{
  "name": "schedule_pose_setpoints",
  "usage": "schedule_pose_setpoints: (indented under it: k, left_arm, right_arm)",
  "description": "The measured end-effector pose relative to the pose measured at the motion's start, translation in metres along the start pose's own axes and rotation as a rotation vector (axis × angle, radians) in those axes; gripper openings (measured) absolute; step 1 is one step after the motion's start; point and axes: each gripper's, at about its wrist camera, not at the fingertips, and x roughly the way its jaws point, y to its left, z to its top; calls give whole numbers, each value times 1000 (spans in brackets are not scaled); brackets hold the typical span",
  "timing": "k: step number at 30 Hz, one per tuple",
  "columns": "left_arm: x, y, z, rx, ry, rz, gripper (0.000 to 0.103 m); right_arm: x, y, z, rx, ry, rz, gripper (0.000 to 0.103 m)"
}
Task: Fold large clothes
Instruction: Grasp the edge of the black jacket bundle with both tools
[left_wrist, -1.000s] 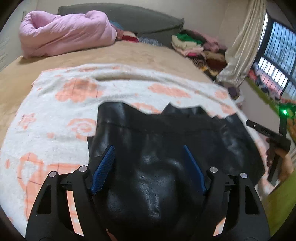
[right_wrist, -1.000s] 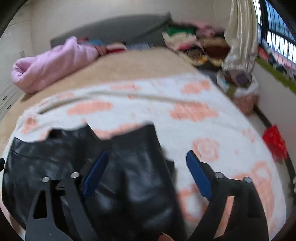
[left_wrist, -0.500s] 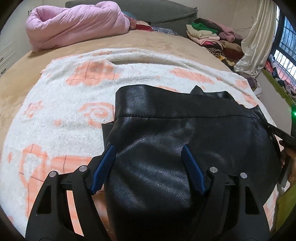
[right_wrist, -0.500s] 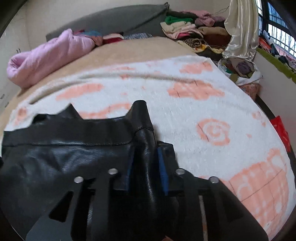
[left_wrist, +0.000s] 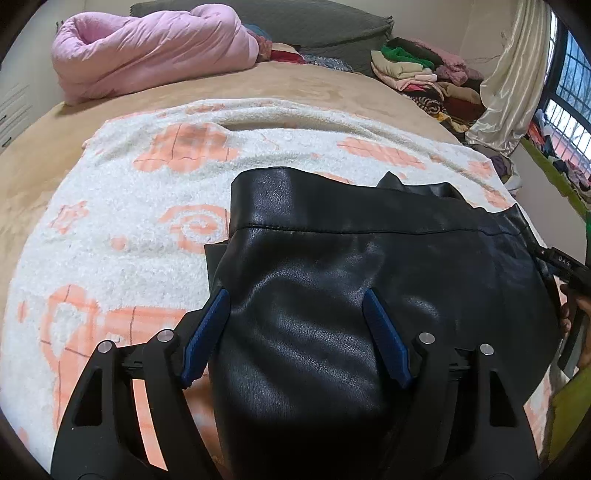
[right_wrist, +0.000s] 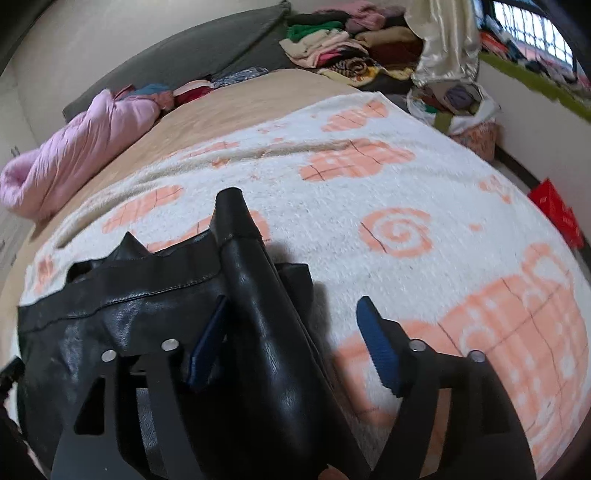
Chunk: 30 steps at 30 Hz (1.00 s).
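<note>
i hold the left gripper (left_wrist: 295, 332) over the black leather garment (left_wrist: 369, 266), which fills the centre and lower right of the left wrist view. its jaws stand released, blue pads (left_wrist: 207, 332) wide apart; the left pad sits at the garment's left edge, the right pad over the leather, neither pressing. the garment lies on a white fleece blanket (left_wrist: 129, 229) with orange patterns, spread across the tan bed (left_wrist: 314, 85). a stitched hem runs across the garment's upper part.

in the right wrist view, the right gripper (right_wrist: 291, 339) has just been opening its jaws. a raised fold of the garment (right_wrist: 258, 314) stands between them, just beside the left pad and clear of the right pad (right_wrist: 376, 343), so the grip is released. the fold's tip points to the upper centre of the frame.

the right gripper also shows at the right edge of the left wrist view, at the garment's far corner.

a pink quilt (left_wrist: 147, 51) lies in the upper left, and a pile of clothes (left_wrist: 417, 70) in the upper right beside a pale curtain (left_wrist: 506, 85).
</note>
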Motion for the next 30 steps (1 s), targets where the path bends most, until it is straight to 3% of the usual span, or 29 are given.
schedule_pose_setpoints:
  k: [5,7,9,15,17,19,21,27,30]
  left_arm:
    - [-9,0,0,-12,-8,-22,75]
    - [-14,0,0,-19,-9,-29,85]
    - [-19,0,-1,-26,-9,-27,89]
    - [-34,4,-4,-41,-23,-27,94]
    - [-39,6,-6,-44,-31,-19,94]
    - [-43,8,-8,-45,-37,-8,94]
    - [-45,11,-11,-50,-31,1,94]
    - [-39,26,-14,-116,6,-24,94]
    - [-32,32,-15,-139,28,-41,94]
  right_arm:
    - [-21,2,-2,3,-21,24,78]
    - [-32,7,-4,-15,-38,31,82]
    - [-47,15,-7,-36,-68,51,87]
    - [-84,51,-30,-118,-107,155,88]
    - [-92,67,-39,-161,-104,186,81]
    - [-100,86,-49,-212,-97,220,49]
    - [-107,109,-65,-271,-78,270,40]
    - [-110,162,-107,-395,11,368,36]
    - [-93,180,-128,-445,85,312,36]
